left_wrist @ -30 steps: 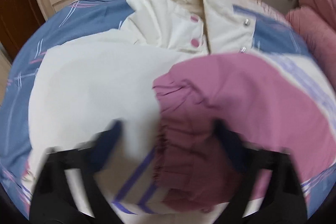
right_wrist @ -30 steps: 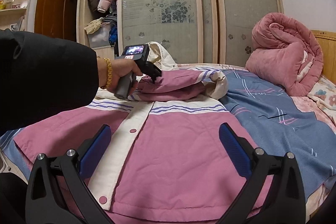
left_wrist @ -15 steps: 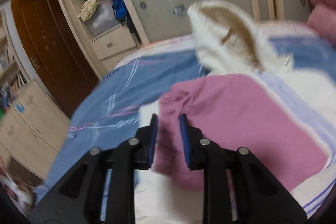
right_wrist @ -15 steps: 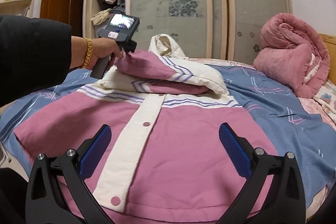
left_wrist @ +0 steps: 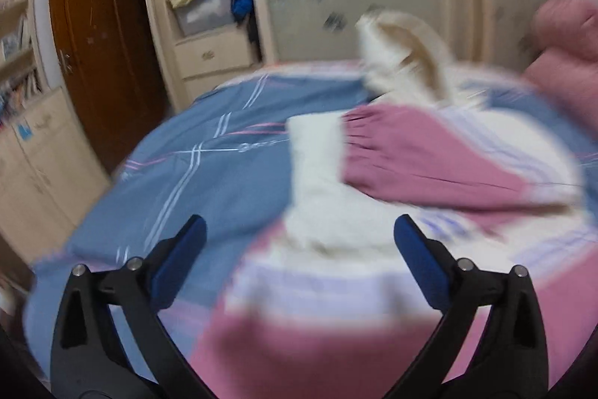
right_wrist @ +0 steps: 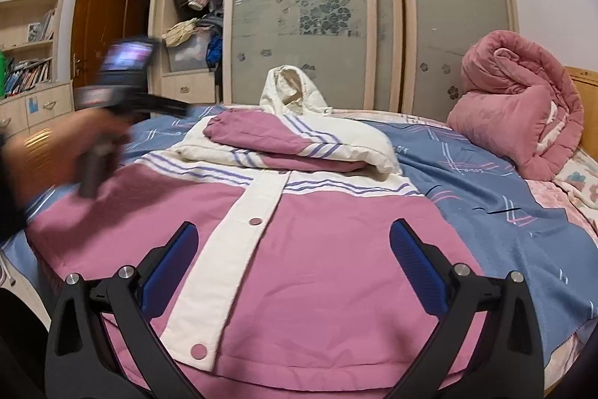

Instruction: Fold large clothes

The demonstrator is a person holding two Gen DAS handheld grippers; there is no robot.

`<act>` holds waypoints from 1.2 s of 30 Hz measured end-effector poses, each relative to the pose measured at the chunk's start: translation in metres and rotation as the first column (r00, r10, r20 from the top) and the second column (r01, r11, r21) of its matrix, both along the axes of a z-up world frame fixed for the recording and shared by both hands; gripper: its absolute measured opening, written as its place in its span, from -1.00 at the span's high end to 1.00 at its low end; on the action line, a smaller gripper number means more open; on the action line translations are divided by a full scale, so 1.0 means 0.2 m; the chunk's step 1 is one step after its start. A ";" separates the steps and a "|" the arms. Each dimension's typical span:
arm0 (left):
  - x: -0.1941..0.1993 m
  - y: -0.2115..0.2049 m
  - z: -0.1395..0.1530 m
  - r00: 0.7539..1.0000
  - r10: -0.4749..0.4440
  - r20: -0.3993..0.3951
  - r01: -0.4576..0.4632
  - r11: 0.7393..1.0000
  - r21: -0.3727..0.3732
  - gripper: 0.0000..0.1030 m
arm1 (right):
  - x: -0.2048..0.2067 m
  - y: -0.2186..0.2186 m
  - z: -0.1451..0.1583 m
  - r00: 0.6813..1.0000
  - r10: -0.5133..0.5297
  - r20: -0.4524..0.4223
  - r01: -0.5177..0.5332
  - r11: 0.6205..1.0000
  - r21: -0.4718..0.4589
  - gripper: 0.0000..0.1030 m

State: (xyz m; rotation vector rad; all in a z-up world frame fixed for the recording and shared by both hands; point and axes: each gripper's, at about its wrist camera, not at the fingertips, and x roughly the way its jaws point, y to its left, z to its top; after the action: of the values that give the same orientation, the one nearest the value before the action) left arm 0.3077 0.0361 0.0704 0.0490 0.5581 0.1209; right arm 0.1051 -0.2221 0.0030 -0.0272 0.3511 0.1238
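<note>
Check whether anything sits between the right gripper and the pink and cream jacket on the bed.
Nothing visible does. The right gripper hovers open over the pink and cream jacket, with only air between.

**Black frames, blue pads, one dark sleeve**

Each handheld tool has the same build. The right gripper (right_wrist: 293, 260) has two matte black arms with triangular cut-outs and round silver screw heads at the pivots; its fingers (right_wrist: 413, 266) carry ribbed, deep-blue pads on their inner faces. The left gripper (left_wrist: 299, 251) shows the same black arms, silver screws and blue pads from its own camera. Seen from the right wrist, it is blurred: a dark grey handle, a black body and a small lit screen on top. The person's left hand (right_wrist: 71, 152) wears a gold-coloured bracelet and a dark sleeve.
</note>
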 end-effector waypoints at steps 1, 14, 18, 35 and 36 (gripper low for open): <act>-0.15 -0.02 0.03 0.999 -0.031 0.028 0.032 0.999 -0.028 -0.96 | -0.01 -0.02 0.00 1.000 -0.010 0.005 0.010 1.000 0.009 -0.97; -1.11 -0.20 -0.21 0.990 -0.108 0.091 0.116 0.990 -0.085 -0.96 | -0.19 -0.16 0.00 0.996 -0.086 0.039 0.085 0.996 0.032 -0.97; -1.13 -0.19 -0.20 0.985 -0.126 0.122 0.135 0.988 -0.069 -0.96 | -0.20 -0.11 -0.01 0.995 -0.083 0.054 0.084 0.996 -0.009 -0.97; -1.14 -0.20 -0.22 0.977 -0.173 0.123 0.183 0.980 -0.079 -0.96 | -0.18 -0.05 -0.01 0.994 -0.093 0.062 0.094 0.995 -0.017 -0.97; -1.14 -0.20 -0.22 0.977 -0.174 0.122 0.184 0.980 -0.079 -0.96 | -0.19 -0.05 -0.01 0.994 -0.094 0.063 0.095 0.995 -0.018 -0.97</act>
State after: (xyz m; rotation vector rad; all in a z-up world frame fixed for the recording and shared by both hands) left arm 0.0800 -0.0031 0.0273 0.0051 0.4416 -0.0771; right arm 0.0680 -0.2327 0.0006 -0.0350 0.2909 0.0254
